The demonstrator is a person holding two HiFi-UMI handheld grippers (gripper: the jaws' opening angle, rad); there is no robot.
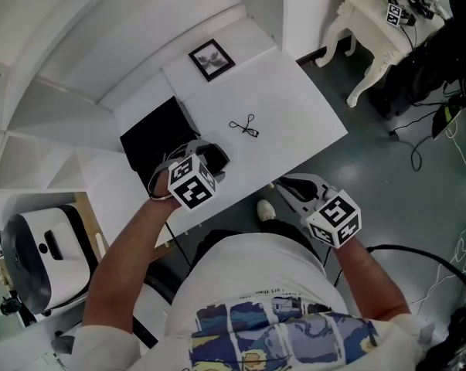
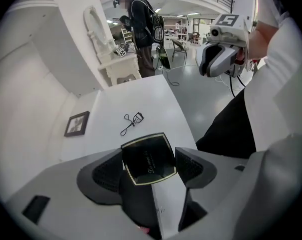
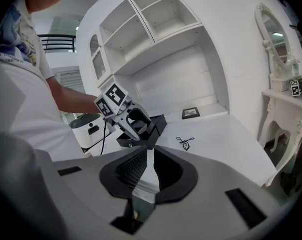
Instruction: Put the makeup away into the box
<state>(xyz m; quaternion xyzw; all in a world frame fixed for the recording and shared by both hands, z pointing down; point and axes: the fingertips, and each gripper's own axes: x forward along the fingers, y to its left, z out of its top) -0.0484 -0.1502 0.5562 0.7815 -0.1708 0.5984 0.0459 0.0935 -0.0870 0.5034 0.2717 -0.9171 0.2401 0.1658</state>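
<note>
A black square compact with a gold rim [image 2: 148, 159] sits between the jaws of my left gripper [image 2: 149, 165], which is shut on it. In the head view my left gripper [image 1: 208, 159] hangs by the near right corner of the open black box [image 1: 157, 136] on the white table [image 1: 294, 107]. An eyelash curler [image 1: 244, 126] lies on the table to the right of the box; the eyelash curler [image 2: 132, 122] also shows ahead of the compact. My right gripper [image 1: 285, 185] is shut and empty, off the table's front edge. From the right gripper [image 3: 149, 151], the left gripper [image 3: 133, 120] shows over the box [image 3: 155, 126].
A small framed picture [image 1: 212, 59] stands at the back of the table against white shelving [image 3: 156, 29]. A white ornate side table [image 1: 375, 22] is at the far right, with cables on the floor [image 1: 441, 130]. A person [image 2: 140, 29] stands in the background.
</note>
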